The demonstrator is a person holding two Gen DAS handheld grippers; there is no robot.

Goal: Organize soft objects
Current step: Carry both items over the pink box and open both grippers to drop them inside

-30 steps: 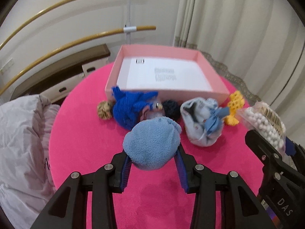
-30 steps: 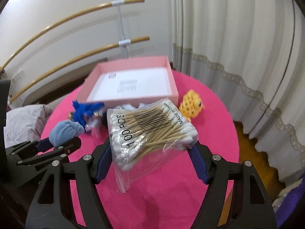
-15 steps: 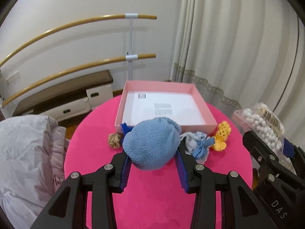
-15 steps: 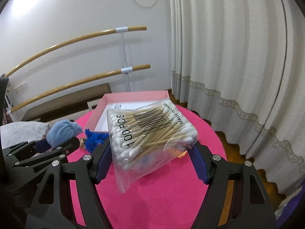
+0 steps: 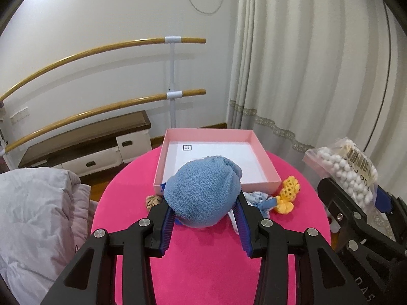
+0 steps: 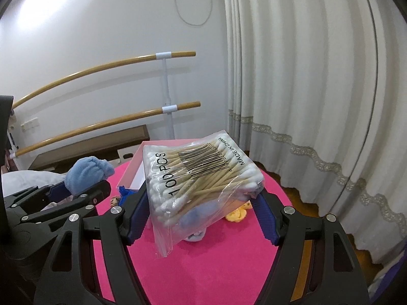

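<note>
My left gripper (image 5: 203, 211) is clamped on a blue fuzzy cloth (image 5: 202, 193), held above the near side of the pink table (image 5: 203, 267). My right gripper (image 6: 201, 208) squeezes a bag of cotton swabs (image 6: 201, 178). I judge both are mid-carry; next I must bring them over the pink box (image 5: 262, 157) at the far side and let go.

A white wall (image 5: 101, 25) carries two curved wooden bars (image 5: 101, 48) on a white post (image 5: 173, 81); below stands a low cabinet (image 5: 84, 150) with a dark top; cream curtains (image 5: 305, 63) hang at the right; the floor (image 6: 305, 198) is brown wood.
</note>
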